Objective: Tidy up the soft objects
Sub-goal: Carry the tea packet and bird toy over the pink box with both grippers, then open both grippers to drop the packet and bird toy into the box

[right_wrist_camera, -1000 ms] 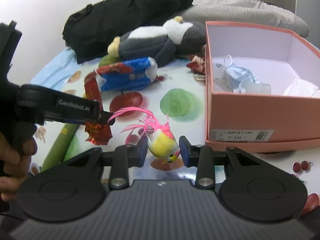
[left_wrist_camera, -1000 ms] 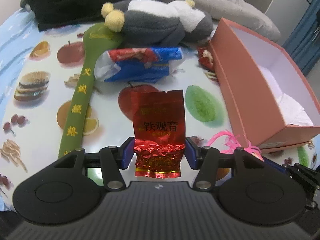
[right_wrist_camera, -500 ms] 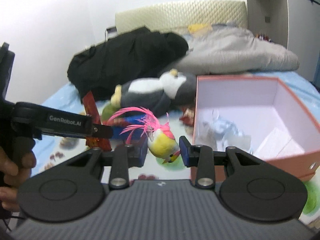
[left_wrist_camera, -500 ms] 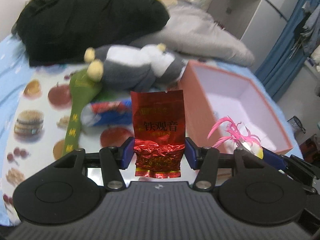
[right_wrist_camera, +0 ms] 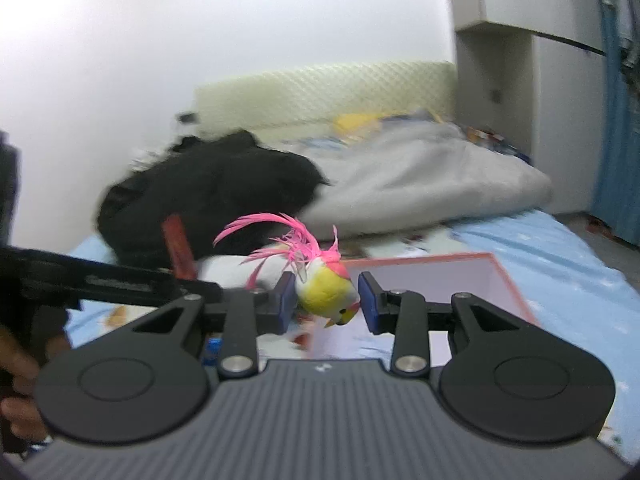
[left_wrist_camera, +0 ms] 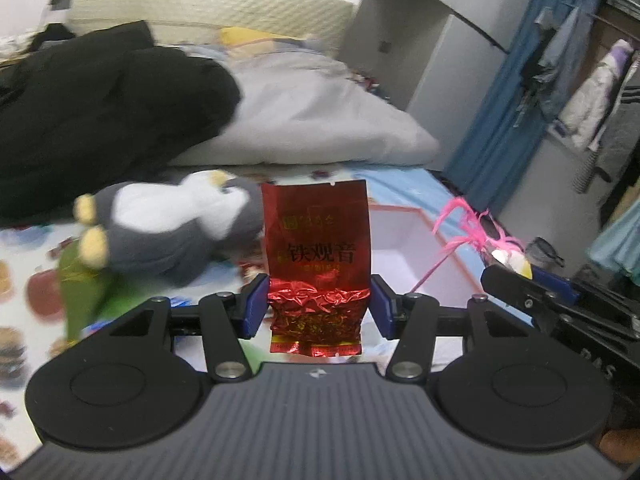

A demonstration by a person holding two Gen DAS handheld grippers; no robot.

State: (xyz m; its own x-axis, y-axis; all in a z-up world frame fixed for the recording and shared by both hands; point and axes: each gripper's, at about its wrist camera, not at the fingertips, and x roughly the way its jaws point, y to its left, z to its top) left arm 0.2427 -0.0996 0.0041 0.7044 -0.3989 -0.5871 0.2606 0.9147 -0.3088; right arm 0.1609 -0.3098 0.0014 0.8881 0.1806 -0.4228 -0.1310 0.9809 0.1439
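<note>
While the left gripper (left_wrist_camera: 318,310) clamps the tea packet (left_wrist_camera: 316,264) and the right gripper (right_wrist_camera: 327,304) pinches the bird toy (right_wrist_camera: 325,293), both aloft, unboxed, penguin (left_wrist_camera: 168,226) waits at 10 o'clock of box (left_wrist_camera: 404,236).

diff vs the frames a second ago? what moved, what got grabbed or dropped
Both grippers rose off the fruit-print mat with their loads; views now tilt up toward the bedding. Nothing grabbed or released: left gripper still clamps the red tea packet, right gripper the pink-feathered toy bird. Plush penguin and pink box unmoved.
</note>
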